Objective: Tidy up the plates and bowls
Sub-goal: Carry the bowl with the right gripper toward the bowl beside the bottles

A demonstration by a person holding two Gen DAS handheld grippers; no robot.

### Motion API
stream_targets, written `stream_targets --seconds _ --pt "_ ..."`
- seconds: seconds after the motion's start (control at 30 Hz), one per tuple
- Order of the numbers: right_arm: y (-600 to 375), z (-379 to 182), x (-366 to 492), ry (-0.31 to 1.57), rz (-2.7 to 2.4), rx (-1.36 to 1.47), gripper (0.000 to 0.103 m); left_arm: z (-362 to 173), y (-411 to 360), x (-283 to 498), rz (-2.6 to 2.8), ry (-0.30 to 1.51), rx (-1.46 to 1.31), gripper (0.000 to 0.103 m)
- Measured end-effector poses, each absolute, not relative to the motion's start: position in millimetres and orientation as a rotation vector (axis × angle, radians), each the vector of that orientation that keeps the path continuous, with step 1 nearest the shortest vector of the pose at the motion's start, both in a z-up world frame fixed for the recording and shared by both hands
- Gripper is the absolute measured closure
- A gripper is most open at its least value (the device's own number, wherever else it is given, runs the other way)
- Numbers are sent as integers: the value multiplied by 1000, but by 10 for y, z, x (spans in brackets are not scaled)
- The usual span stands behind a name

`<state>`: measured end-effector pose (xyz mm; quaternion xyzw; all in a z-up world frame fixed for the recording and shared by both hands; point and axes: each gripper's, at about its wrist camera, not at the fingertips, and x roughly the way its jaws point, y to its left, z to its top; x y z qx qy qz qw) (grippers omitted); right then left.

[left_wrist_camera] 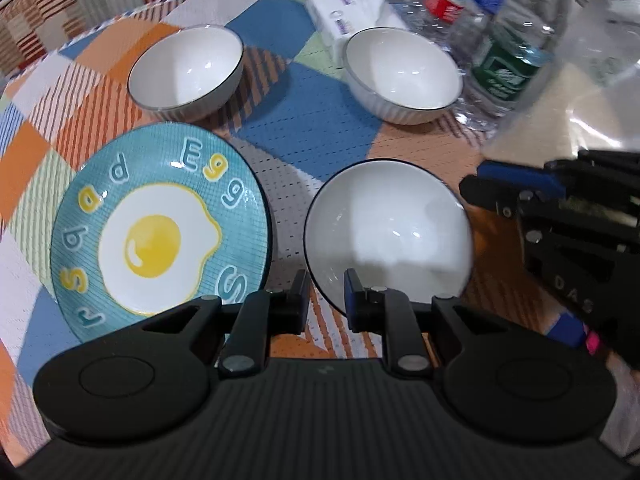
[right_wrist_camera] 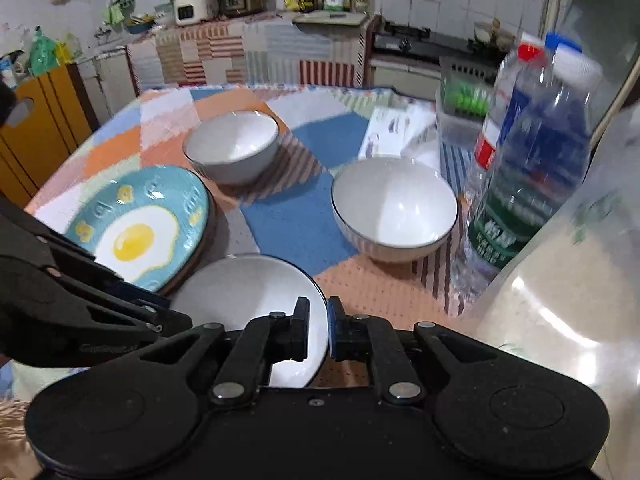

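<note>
Three white bowls with dark rims and a blue fried-egg plate [left_wrist_camera: 160,236] sit on a patchwork tablecloth. My left gripper [left_wrist_camera: 326,300] straddles the left rim of the near bowl [left_wrist_camera: 388,228], one finger inside, one outside, closed on the rim. My right gripper [right_wrist_camera: 319,330] is shut on the same bowl's right rim [right_wrist_camera: 248,300]; it shows at the right of the left wrist view [left_wrist_camera: 496,192]. The far left bowl [left_wrist_camera: 186,68] and far right bowl [left_wrist_camera: 402,76] stand apart. The plate also shows in the right wrist view [right_wrist_camera: 140,224].
Several plastic water bottles [left_wrist_camera: 508,52] stand at the right, close to the far right bowl. A tissue pack [left_wrist_camera: 344,8] lies behind the bowls. A clear plastic container [right_wrist_camera: 560,300] fills the right side. Kitchen counters and a stove stand beyond the table.
</note>
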<state>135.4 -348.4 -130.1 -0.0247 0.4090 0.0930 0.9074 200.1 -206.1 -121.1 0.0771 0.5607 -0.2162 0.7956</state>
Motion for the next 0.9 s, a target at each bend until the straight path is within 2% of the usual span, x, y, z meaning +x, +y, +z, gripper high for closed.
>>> stream_targets --seconds 0.2,0.27,0.33,0.4,0.47,0.53,0.6,0.63,0.7,0.83,0.9 --pt "-3420 -972 1112 756 243 -187 86 -925 -1977 1851 -494 1153 211 86" --pt "-3413 -873 1036 735 253 -211 78 -817 -1955 1829 -502 1132 230 86" --pt "-3433 -770 974 717 257 -214 65 -705 -1932 1834 -507 1110 239 85" --pt "-3442 -691 939 705 261 -247 56 -573 -1907 1829 -513 1086 247 78" --pt "-3442 -638 927 696 256 -305 49 -456 -1871 1861 -522 1058 241 62" --pt "-3454 -588 962 705 246 -340 45 -382 -1860 1927 -530 1043 226 58" --pt "-3484 -555 1053 743 240 -323 44 -347 -1870 2023 -531 1035 205 51" --pt "-3511 -535 1123 769 234 -291 39 -342 -1885 2069 -533 1032 193 47" --pt "-3552 -521 1238 818 223 -217 33 -346 -1928 2166 -549 1026 177 44" --pt "-3620 -552 1535 953 213 -63 33 -398 -2048 2400 -574 998 161 37" --pt "-3632 -635 1642 988 197 -26 33 -482 -2114 2552 -584 999 135 37"
